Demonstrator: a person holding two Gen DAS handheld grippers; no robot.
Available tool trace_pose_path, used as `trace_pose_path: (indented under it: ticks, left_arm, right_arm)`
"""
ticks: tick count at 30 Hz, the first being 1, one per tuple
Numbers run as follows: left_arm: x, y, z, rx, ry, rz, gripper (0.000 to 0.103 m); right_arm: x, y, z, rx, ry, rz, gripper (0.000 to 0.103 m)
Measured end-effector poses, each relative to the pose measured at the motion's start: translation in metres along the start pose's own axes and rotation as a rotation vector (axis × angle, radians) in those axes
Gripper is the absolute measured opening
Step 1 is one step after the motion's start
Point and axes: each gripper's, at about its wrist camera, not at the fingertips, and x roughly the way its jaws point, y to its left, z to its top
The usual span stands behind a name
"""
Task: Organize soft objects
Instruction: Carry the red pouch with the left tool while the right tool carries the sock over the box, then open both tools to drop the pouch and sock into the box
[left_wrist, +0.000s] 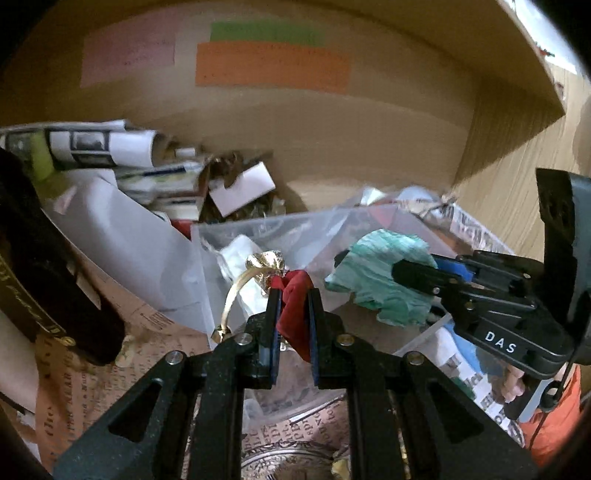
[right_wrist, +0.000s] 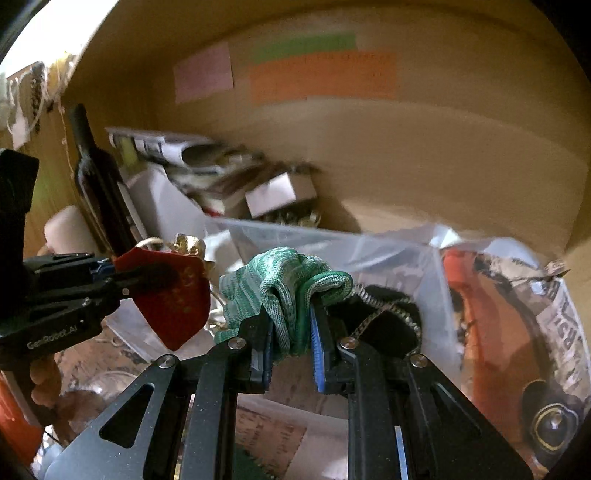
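My left gripper (left_wrist: 292, 295) is shut on a red cloth pouch (left_wrist: 293, 314) with a gold tie (left_wrist: 266, 263), held above a clear plastic bin (left_wrist: 258, 230). The pouch also shows at the left of the right wrist view (right_wrist: 168, 299), held by the left gripper (right_wrist: 147, 275). My right gripper (right_wrist: 290, 314) is shut on a green knitted cloth (right_wrist: 284, 288), also above the clear bin (right_wrist: 369, 247). In the left wrist view the green cloth (left_wrist: 376, 273) hangs from the right gripper (left_wrist: 410, 275) at the right.
All sits inside a cardboard box (left_wrist: 369, 129) with pink, green and orange labels on its back wall. Rolled papers (left_wrist: 107, 146), small boxes (left_wrist: 242, 188) and a dark bottle (right_wrist: 98, 177) crowd the left. A bag with an orange item (right_wrist: 491, 332) lies right. Printed paper (left_wrist: 92, 373) lines the floor.
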Motion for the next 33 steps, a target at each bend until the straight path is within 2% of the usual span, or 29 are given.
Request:
trace_pose_path:
  ticks: [5,7,9,10,12,15,19,21,25,30,33]
  left_arm:
    - [0.005,-0.007,-0.006,0.032,0.024,0.010,0.012]
    - [0.007,-0.010,-0.006,0.052,0.032,0.037,0.016]
    - [0.009,-0.011,-0.007,0.057,0.035,0.046,0.025]
    - [0.007,-0.011,-0.007,0.056,0.036,0.043,0.027]
    - [0.004,-0.012,-0.007,0.055,0.036,0.037,0.036]
    - [-0.003,-0.011,-0.008,0.047,0.022,0.036,0.045]
    - [-0.020,-0.010,-0.009,0.036,-0.006,0.038,0.054]
    - [-0.031,-0.010,-0.009,0.037,-0.032,0.049,0.061]
    - [-0.053,-0.010,-0.012,0.036,-0.079,0.069,0.070]
    - [-0.079,-0.008,-0.022,0.023,-0.127,0.085,0.090]
    - [-0.085,-0.006,-0.031,0.025,-0.122,0.092,0.093]
  right_arm:
    - [0.014,0.002,-0.005,-0.018,0.057,0.003,0.018]
    - [0.016,0.004,-0.006,-0.029,0.065,-0.004,0.018]
    - [0.015,0.005,-0.007,-0.036,0.069,-0.011,0.021]
    - [0.014,0.005,-0.007,-0.038,0.071,-0.013,0.025]
    - [0.013,0.005,-0.006,-0.038,0.071,-0.022,0.040]
    - [0.006,0.005,-0.005,-0.040,0.043,-0.039,0.053]
    - [-0.011,0.008,0.000,-0.049,0.002,-0.045,0.057]
    - [-0.020,0.010,0.001,-0.053,-0.022,-0.045,0.064]
    - [-0.043,0.016,0.002,-0.073,-0.073,-0.048,0.067]
    - [-0.069,0.021,-0.005,-0.080,-0.122,-0.034,0.076]
    - [-0.081,0.026,-0.013,-0.086,-0.137,-0.028,0.077]
